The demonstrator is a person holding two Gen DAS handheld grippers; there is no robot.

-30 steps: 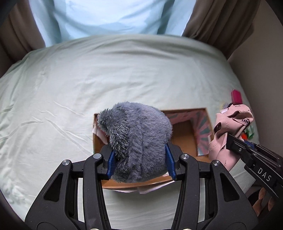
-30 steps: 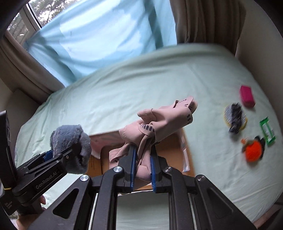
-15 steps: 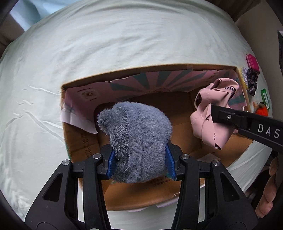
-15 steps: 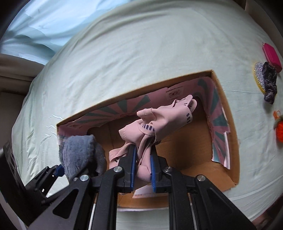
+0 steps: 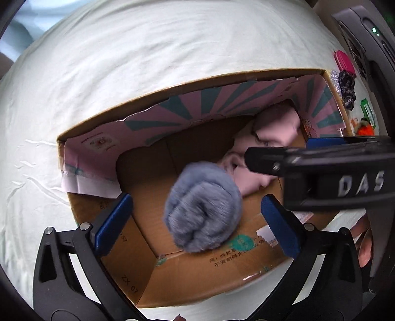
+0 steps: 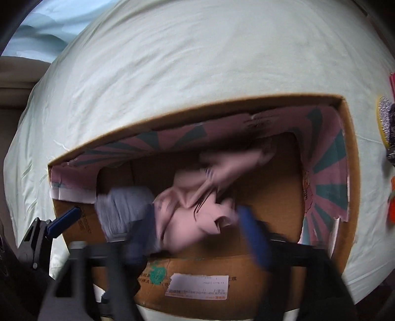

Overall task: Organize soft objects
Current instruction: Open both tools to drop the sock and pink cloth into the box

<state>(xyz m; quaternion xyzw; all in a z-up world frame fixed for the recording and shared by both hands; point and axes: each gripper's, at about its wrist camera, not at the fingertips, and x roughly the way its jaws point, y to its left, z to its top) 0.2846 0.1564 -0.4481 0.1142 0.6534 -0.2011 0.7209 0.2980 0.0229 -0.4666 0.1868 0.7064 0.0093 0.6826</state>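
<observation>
A grey fuzzy soft object lies free in the open cardboard box, between the spread blue pads of my left gripper, which is open above the box. A pink soft garment lies in the box's right half. In the blurred right wrist view the pink garment and the grey object are in the box, and my right gripper is open over them, fingers wide apart. The right gripper's side crosses the left wrist view.
The box sits on a pale green bed sheet. To the right of the box lie a magenta item, a dark scrunchie, a green item and an orange item. Window curtain at the upper left.
Both grippers opened over the box and let go: the grey object and the pink garment dropped into it. The right gripper is still moving.
</observation>
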